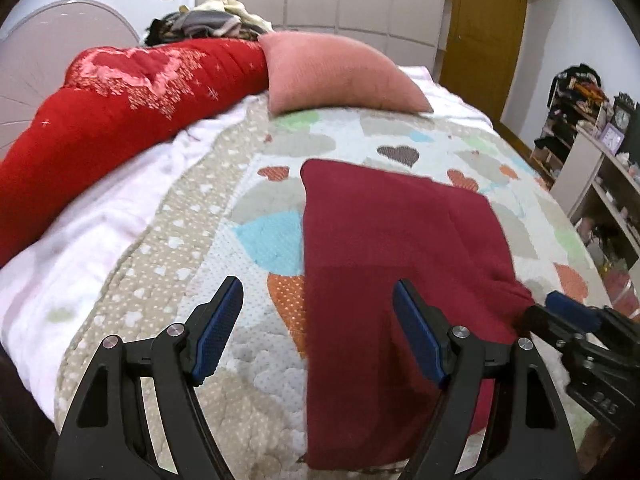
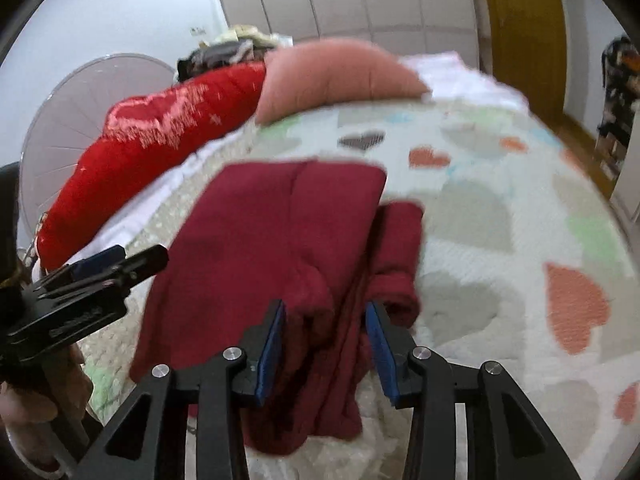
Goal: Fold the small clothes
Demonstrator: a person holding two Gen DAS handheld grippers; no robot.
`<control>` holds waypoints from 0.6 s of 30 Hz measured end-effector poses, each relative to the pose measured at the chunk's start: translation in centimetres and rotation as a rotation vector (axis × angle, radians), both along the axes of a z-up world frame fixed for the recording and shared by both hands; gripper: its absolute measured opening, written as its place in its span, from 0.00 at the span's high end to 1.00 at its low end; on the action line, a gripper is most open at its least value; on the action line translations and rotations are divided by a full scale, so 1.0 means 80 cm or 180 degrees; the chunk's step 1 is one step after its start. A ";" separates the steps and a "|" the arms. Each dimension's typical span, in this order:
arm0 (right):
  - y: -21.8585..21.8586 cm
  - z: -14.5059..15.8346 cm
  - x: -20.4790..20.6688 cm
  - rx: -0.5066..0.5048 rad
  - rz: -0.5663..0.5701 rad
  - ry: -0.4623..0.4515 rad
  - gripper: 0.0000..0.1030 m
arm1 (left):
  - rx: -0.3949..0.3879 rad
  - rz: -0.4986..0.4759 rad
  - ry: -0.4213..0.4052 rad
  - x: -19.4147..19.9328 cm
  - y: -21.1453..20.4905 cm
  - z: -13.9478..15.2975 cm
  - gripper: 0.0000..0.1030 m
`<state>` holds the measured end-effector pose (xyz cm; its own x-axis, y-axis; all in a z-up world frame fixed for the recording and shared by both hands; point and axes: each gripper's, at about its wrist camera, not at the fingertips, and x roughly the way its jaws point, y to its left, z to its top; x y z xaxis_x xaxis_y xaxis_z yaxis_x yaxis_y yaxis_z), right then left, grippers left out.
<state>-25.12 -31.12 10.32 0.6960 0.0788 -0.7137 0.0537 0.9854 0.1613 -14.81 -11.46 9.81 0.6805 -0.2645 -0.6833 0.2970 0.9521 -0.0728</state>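
Observation:
A dark red garment (image 1: 384, 248) lies partly folded on the heart-patterned quilt (image 1: 256, 240). My left gripper (image 1: 318, 300) is open, its fingers straddling the garment's near left edge just above the quilt. In the right wrist view the garment (image 2: 280, 232) fills the middle, with a bunched sleeve (image 2: 400, 256) on its right. My right gripper (image 2: 325, 322) is half open around the garment's near right fold, the cloth lying between the blue pads (image 2: 378, 344) without being pinched. The right gripper also shows in the left wrist view (image 1: 576, 316), and the left gripper in the right wrist view (image 2: 108, 264).
A red quilted blanket (image 1: 120, 104) and a pink pillow (image 1: 336, 76) lie at the head of the bed. A pile of clothes (image 1: 212, 20) sits behind them. Shelves (image 1: 600, 184) stand on the right, a wooden door (image 1: 488, 36) beyond.

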 end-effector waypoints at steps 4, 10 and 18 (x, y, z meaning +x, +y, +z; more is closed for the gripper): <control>0.006 0.024 -0.022 0.0012 -0.0022 -0.0228 0.53 | 0.0076 0.0004 -0.0114 -0.014 -0.001 0.010 0.24; 0.017 0.027 -0.025 -0.0023 -0.0042 -0.0158 0.53 | 0.0085 -0.0015 -0.0203 -0.028 0.000 0.017 0.24; 0.021 0.027 -0.028 -0.0043 -0.0070 -0.0119 0.52 | 0.0103 -0.0025 -0.0179 -0.032 -0.003 0.015 0.24</control>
<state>-27.32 -29.47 12.49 0.7238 0.0538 -0.6879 0.0697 0.9862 0.1504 -17.38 -11.68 11.01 0.7161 -0.2484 -0.6523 0.3071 0.9513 -0.0251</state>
